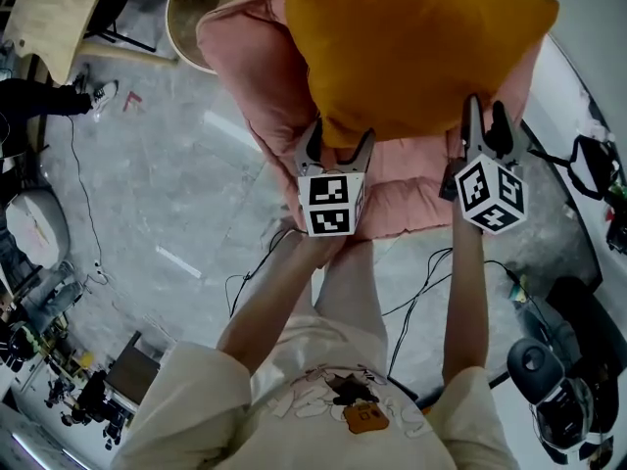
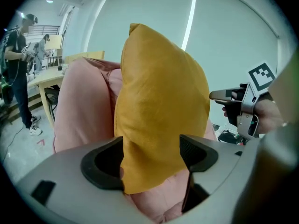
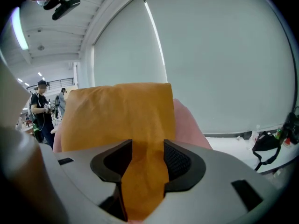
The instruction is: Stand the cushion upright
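— Left gripper (image 1: 341, 135) of mine stands wide around one lower corner of the orange cushion (image 1: 411, 47), with one pad off the cloth. My right gripper (image 1: 487, 111) is narrower, and its pads pinch the other bottom corner.
— Where is the cushion?
— On its edge on the pink armchair (image 1: 250, 76), against the backrest.
— How will it handle?
— Light, soft and floppy, I'd say; the cloth crumples rather than slips. The low corners are good holds, but it may slump once let go.
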The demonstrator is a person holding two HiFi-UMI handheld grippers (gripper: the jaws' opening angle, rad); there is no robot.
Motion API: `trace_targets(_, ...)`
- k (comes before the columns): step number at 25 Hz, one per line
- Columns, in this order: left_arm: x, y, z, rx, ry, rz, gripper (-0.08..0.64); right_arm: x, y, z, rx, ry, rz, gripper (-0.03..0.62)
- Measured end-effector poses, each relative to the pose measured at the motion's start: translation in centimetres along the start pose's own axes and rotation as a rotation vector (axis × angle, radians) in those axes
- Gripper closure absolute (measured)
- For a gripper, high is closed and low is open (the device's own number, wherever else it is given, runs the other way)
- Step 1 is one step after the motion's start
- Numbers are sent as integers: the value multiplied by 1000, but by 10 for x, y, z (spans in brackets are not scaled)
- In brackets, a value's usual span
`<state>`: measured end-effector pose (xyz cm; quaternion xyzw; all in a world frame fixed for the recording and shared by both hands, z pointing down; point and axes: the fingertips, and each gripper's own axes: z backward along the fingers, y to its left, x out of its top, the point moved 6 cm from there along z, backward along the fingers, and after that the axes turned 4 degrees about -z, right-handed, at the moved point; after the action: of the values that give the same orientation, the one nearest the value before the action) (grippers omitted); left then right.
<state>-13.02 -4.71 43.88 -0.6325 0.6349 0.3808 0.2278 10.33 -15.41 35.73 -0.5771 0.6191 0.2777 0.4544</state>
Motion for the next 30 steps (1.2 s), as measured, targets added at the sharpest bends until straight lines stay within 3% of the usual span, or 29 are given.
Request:
trace_targets(4, 9, -5, 13, -47, -2, -23, 180, 2, 10, 13, -19, 23, 9, 382)
trace_targets(15, 45, 1, 54, -103, 5, -96, 331, 17, 50, 51, -32, 50, 20, 385)
trace_targets(17, 52, 4, 62, -74, -6, -121, 429, 17, 55, 58, -39, 57, 13, 402)
trace_targets(20, 58, 7, 73, -67, -18, -133, 456, 18, 62, 69, -54, 58, -1, 466)
trace_targets(30, 75, 8, 100, -105, -28, -134, 554, 28, 91, 98, -12, 68, -25, 546)
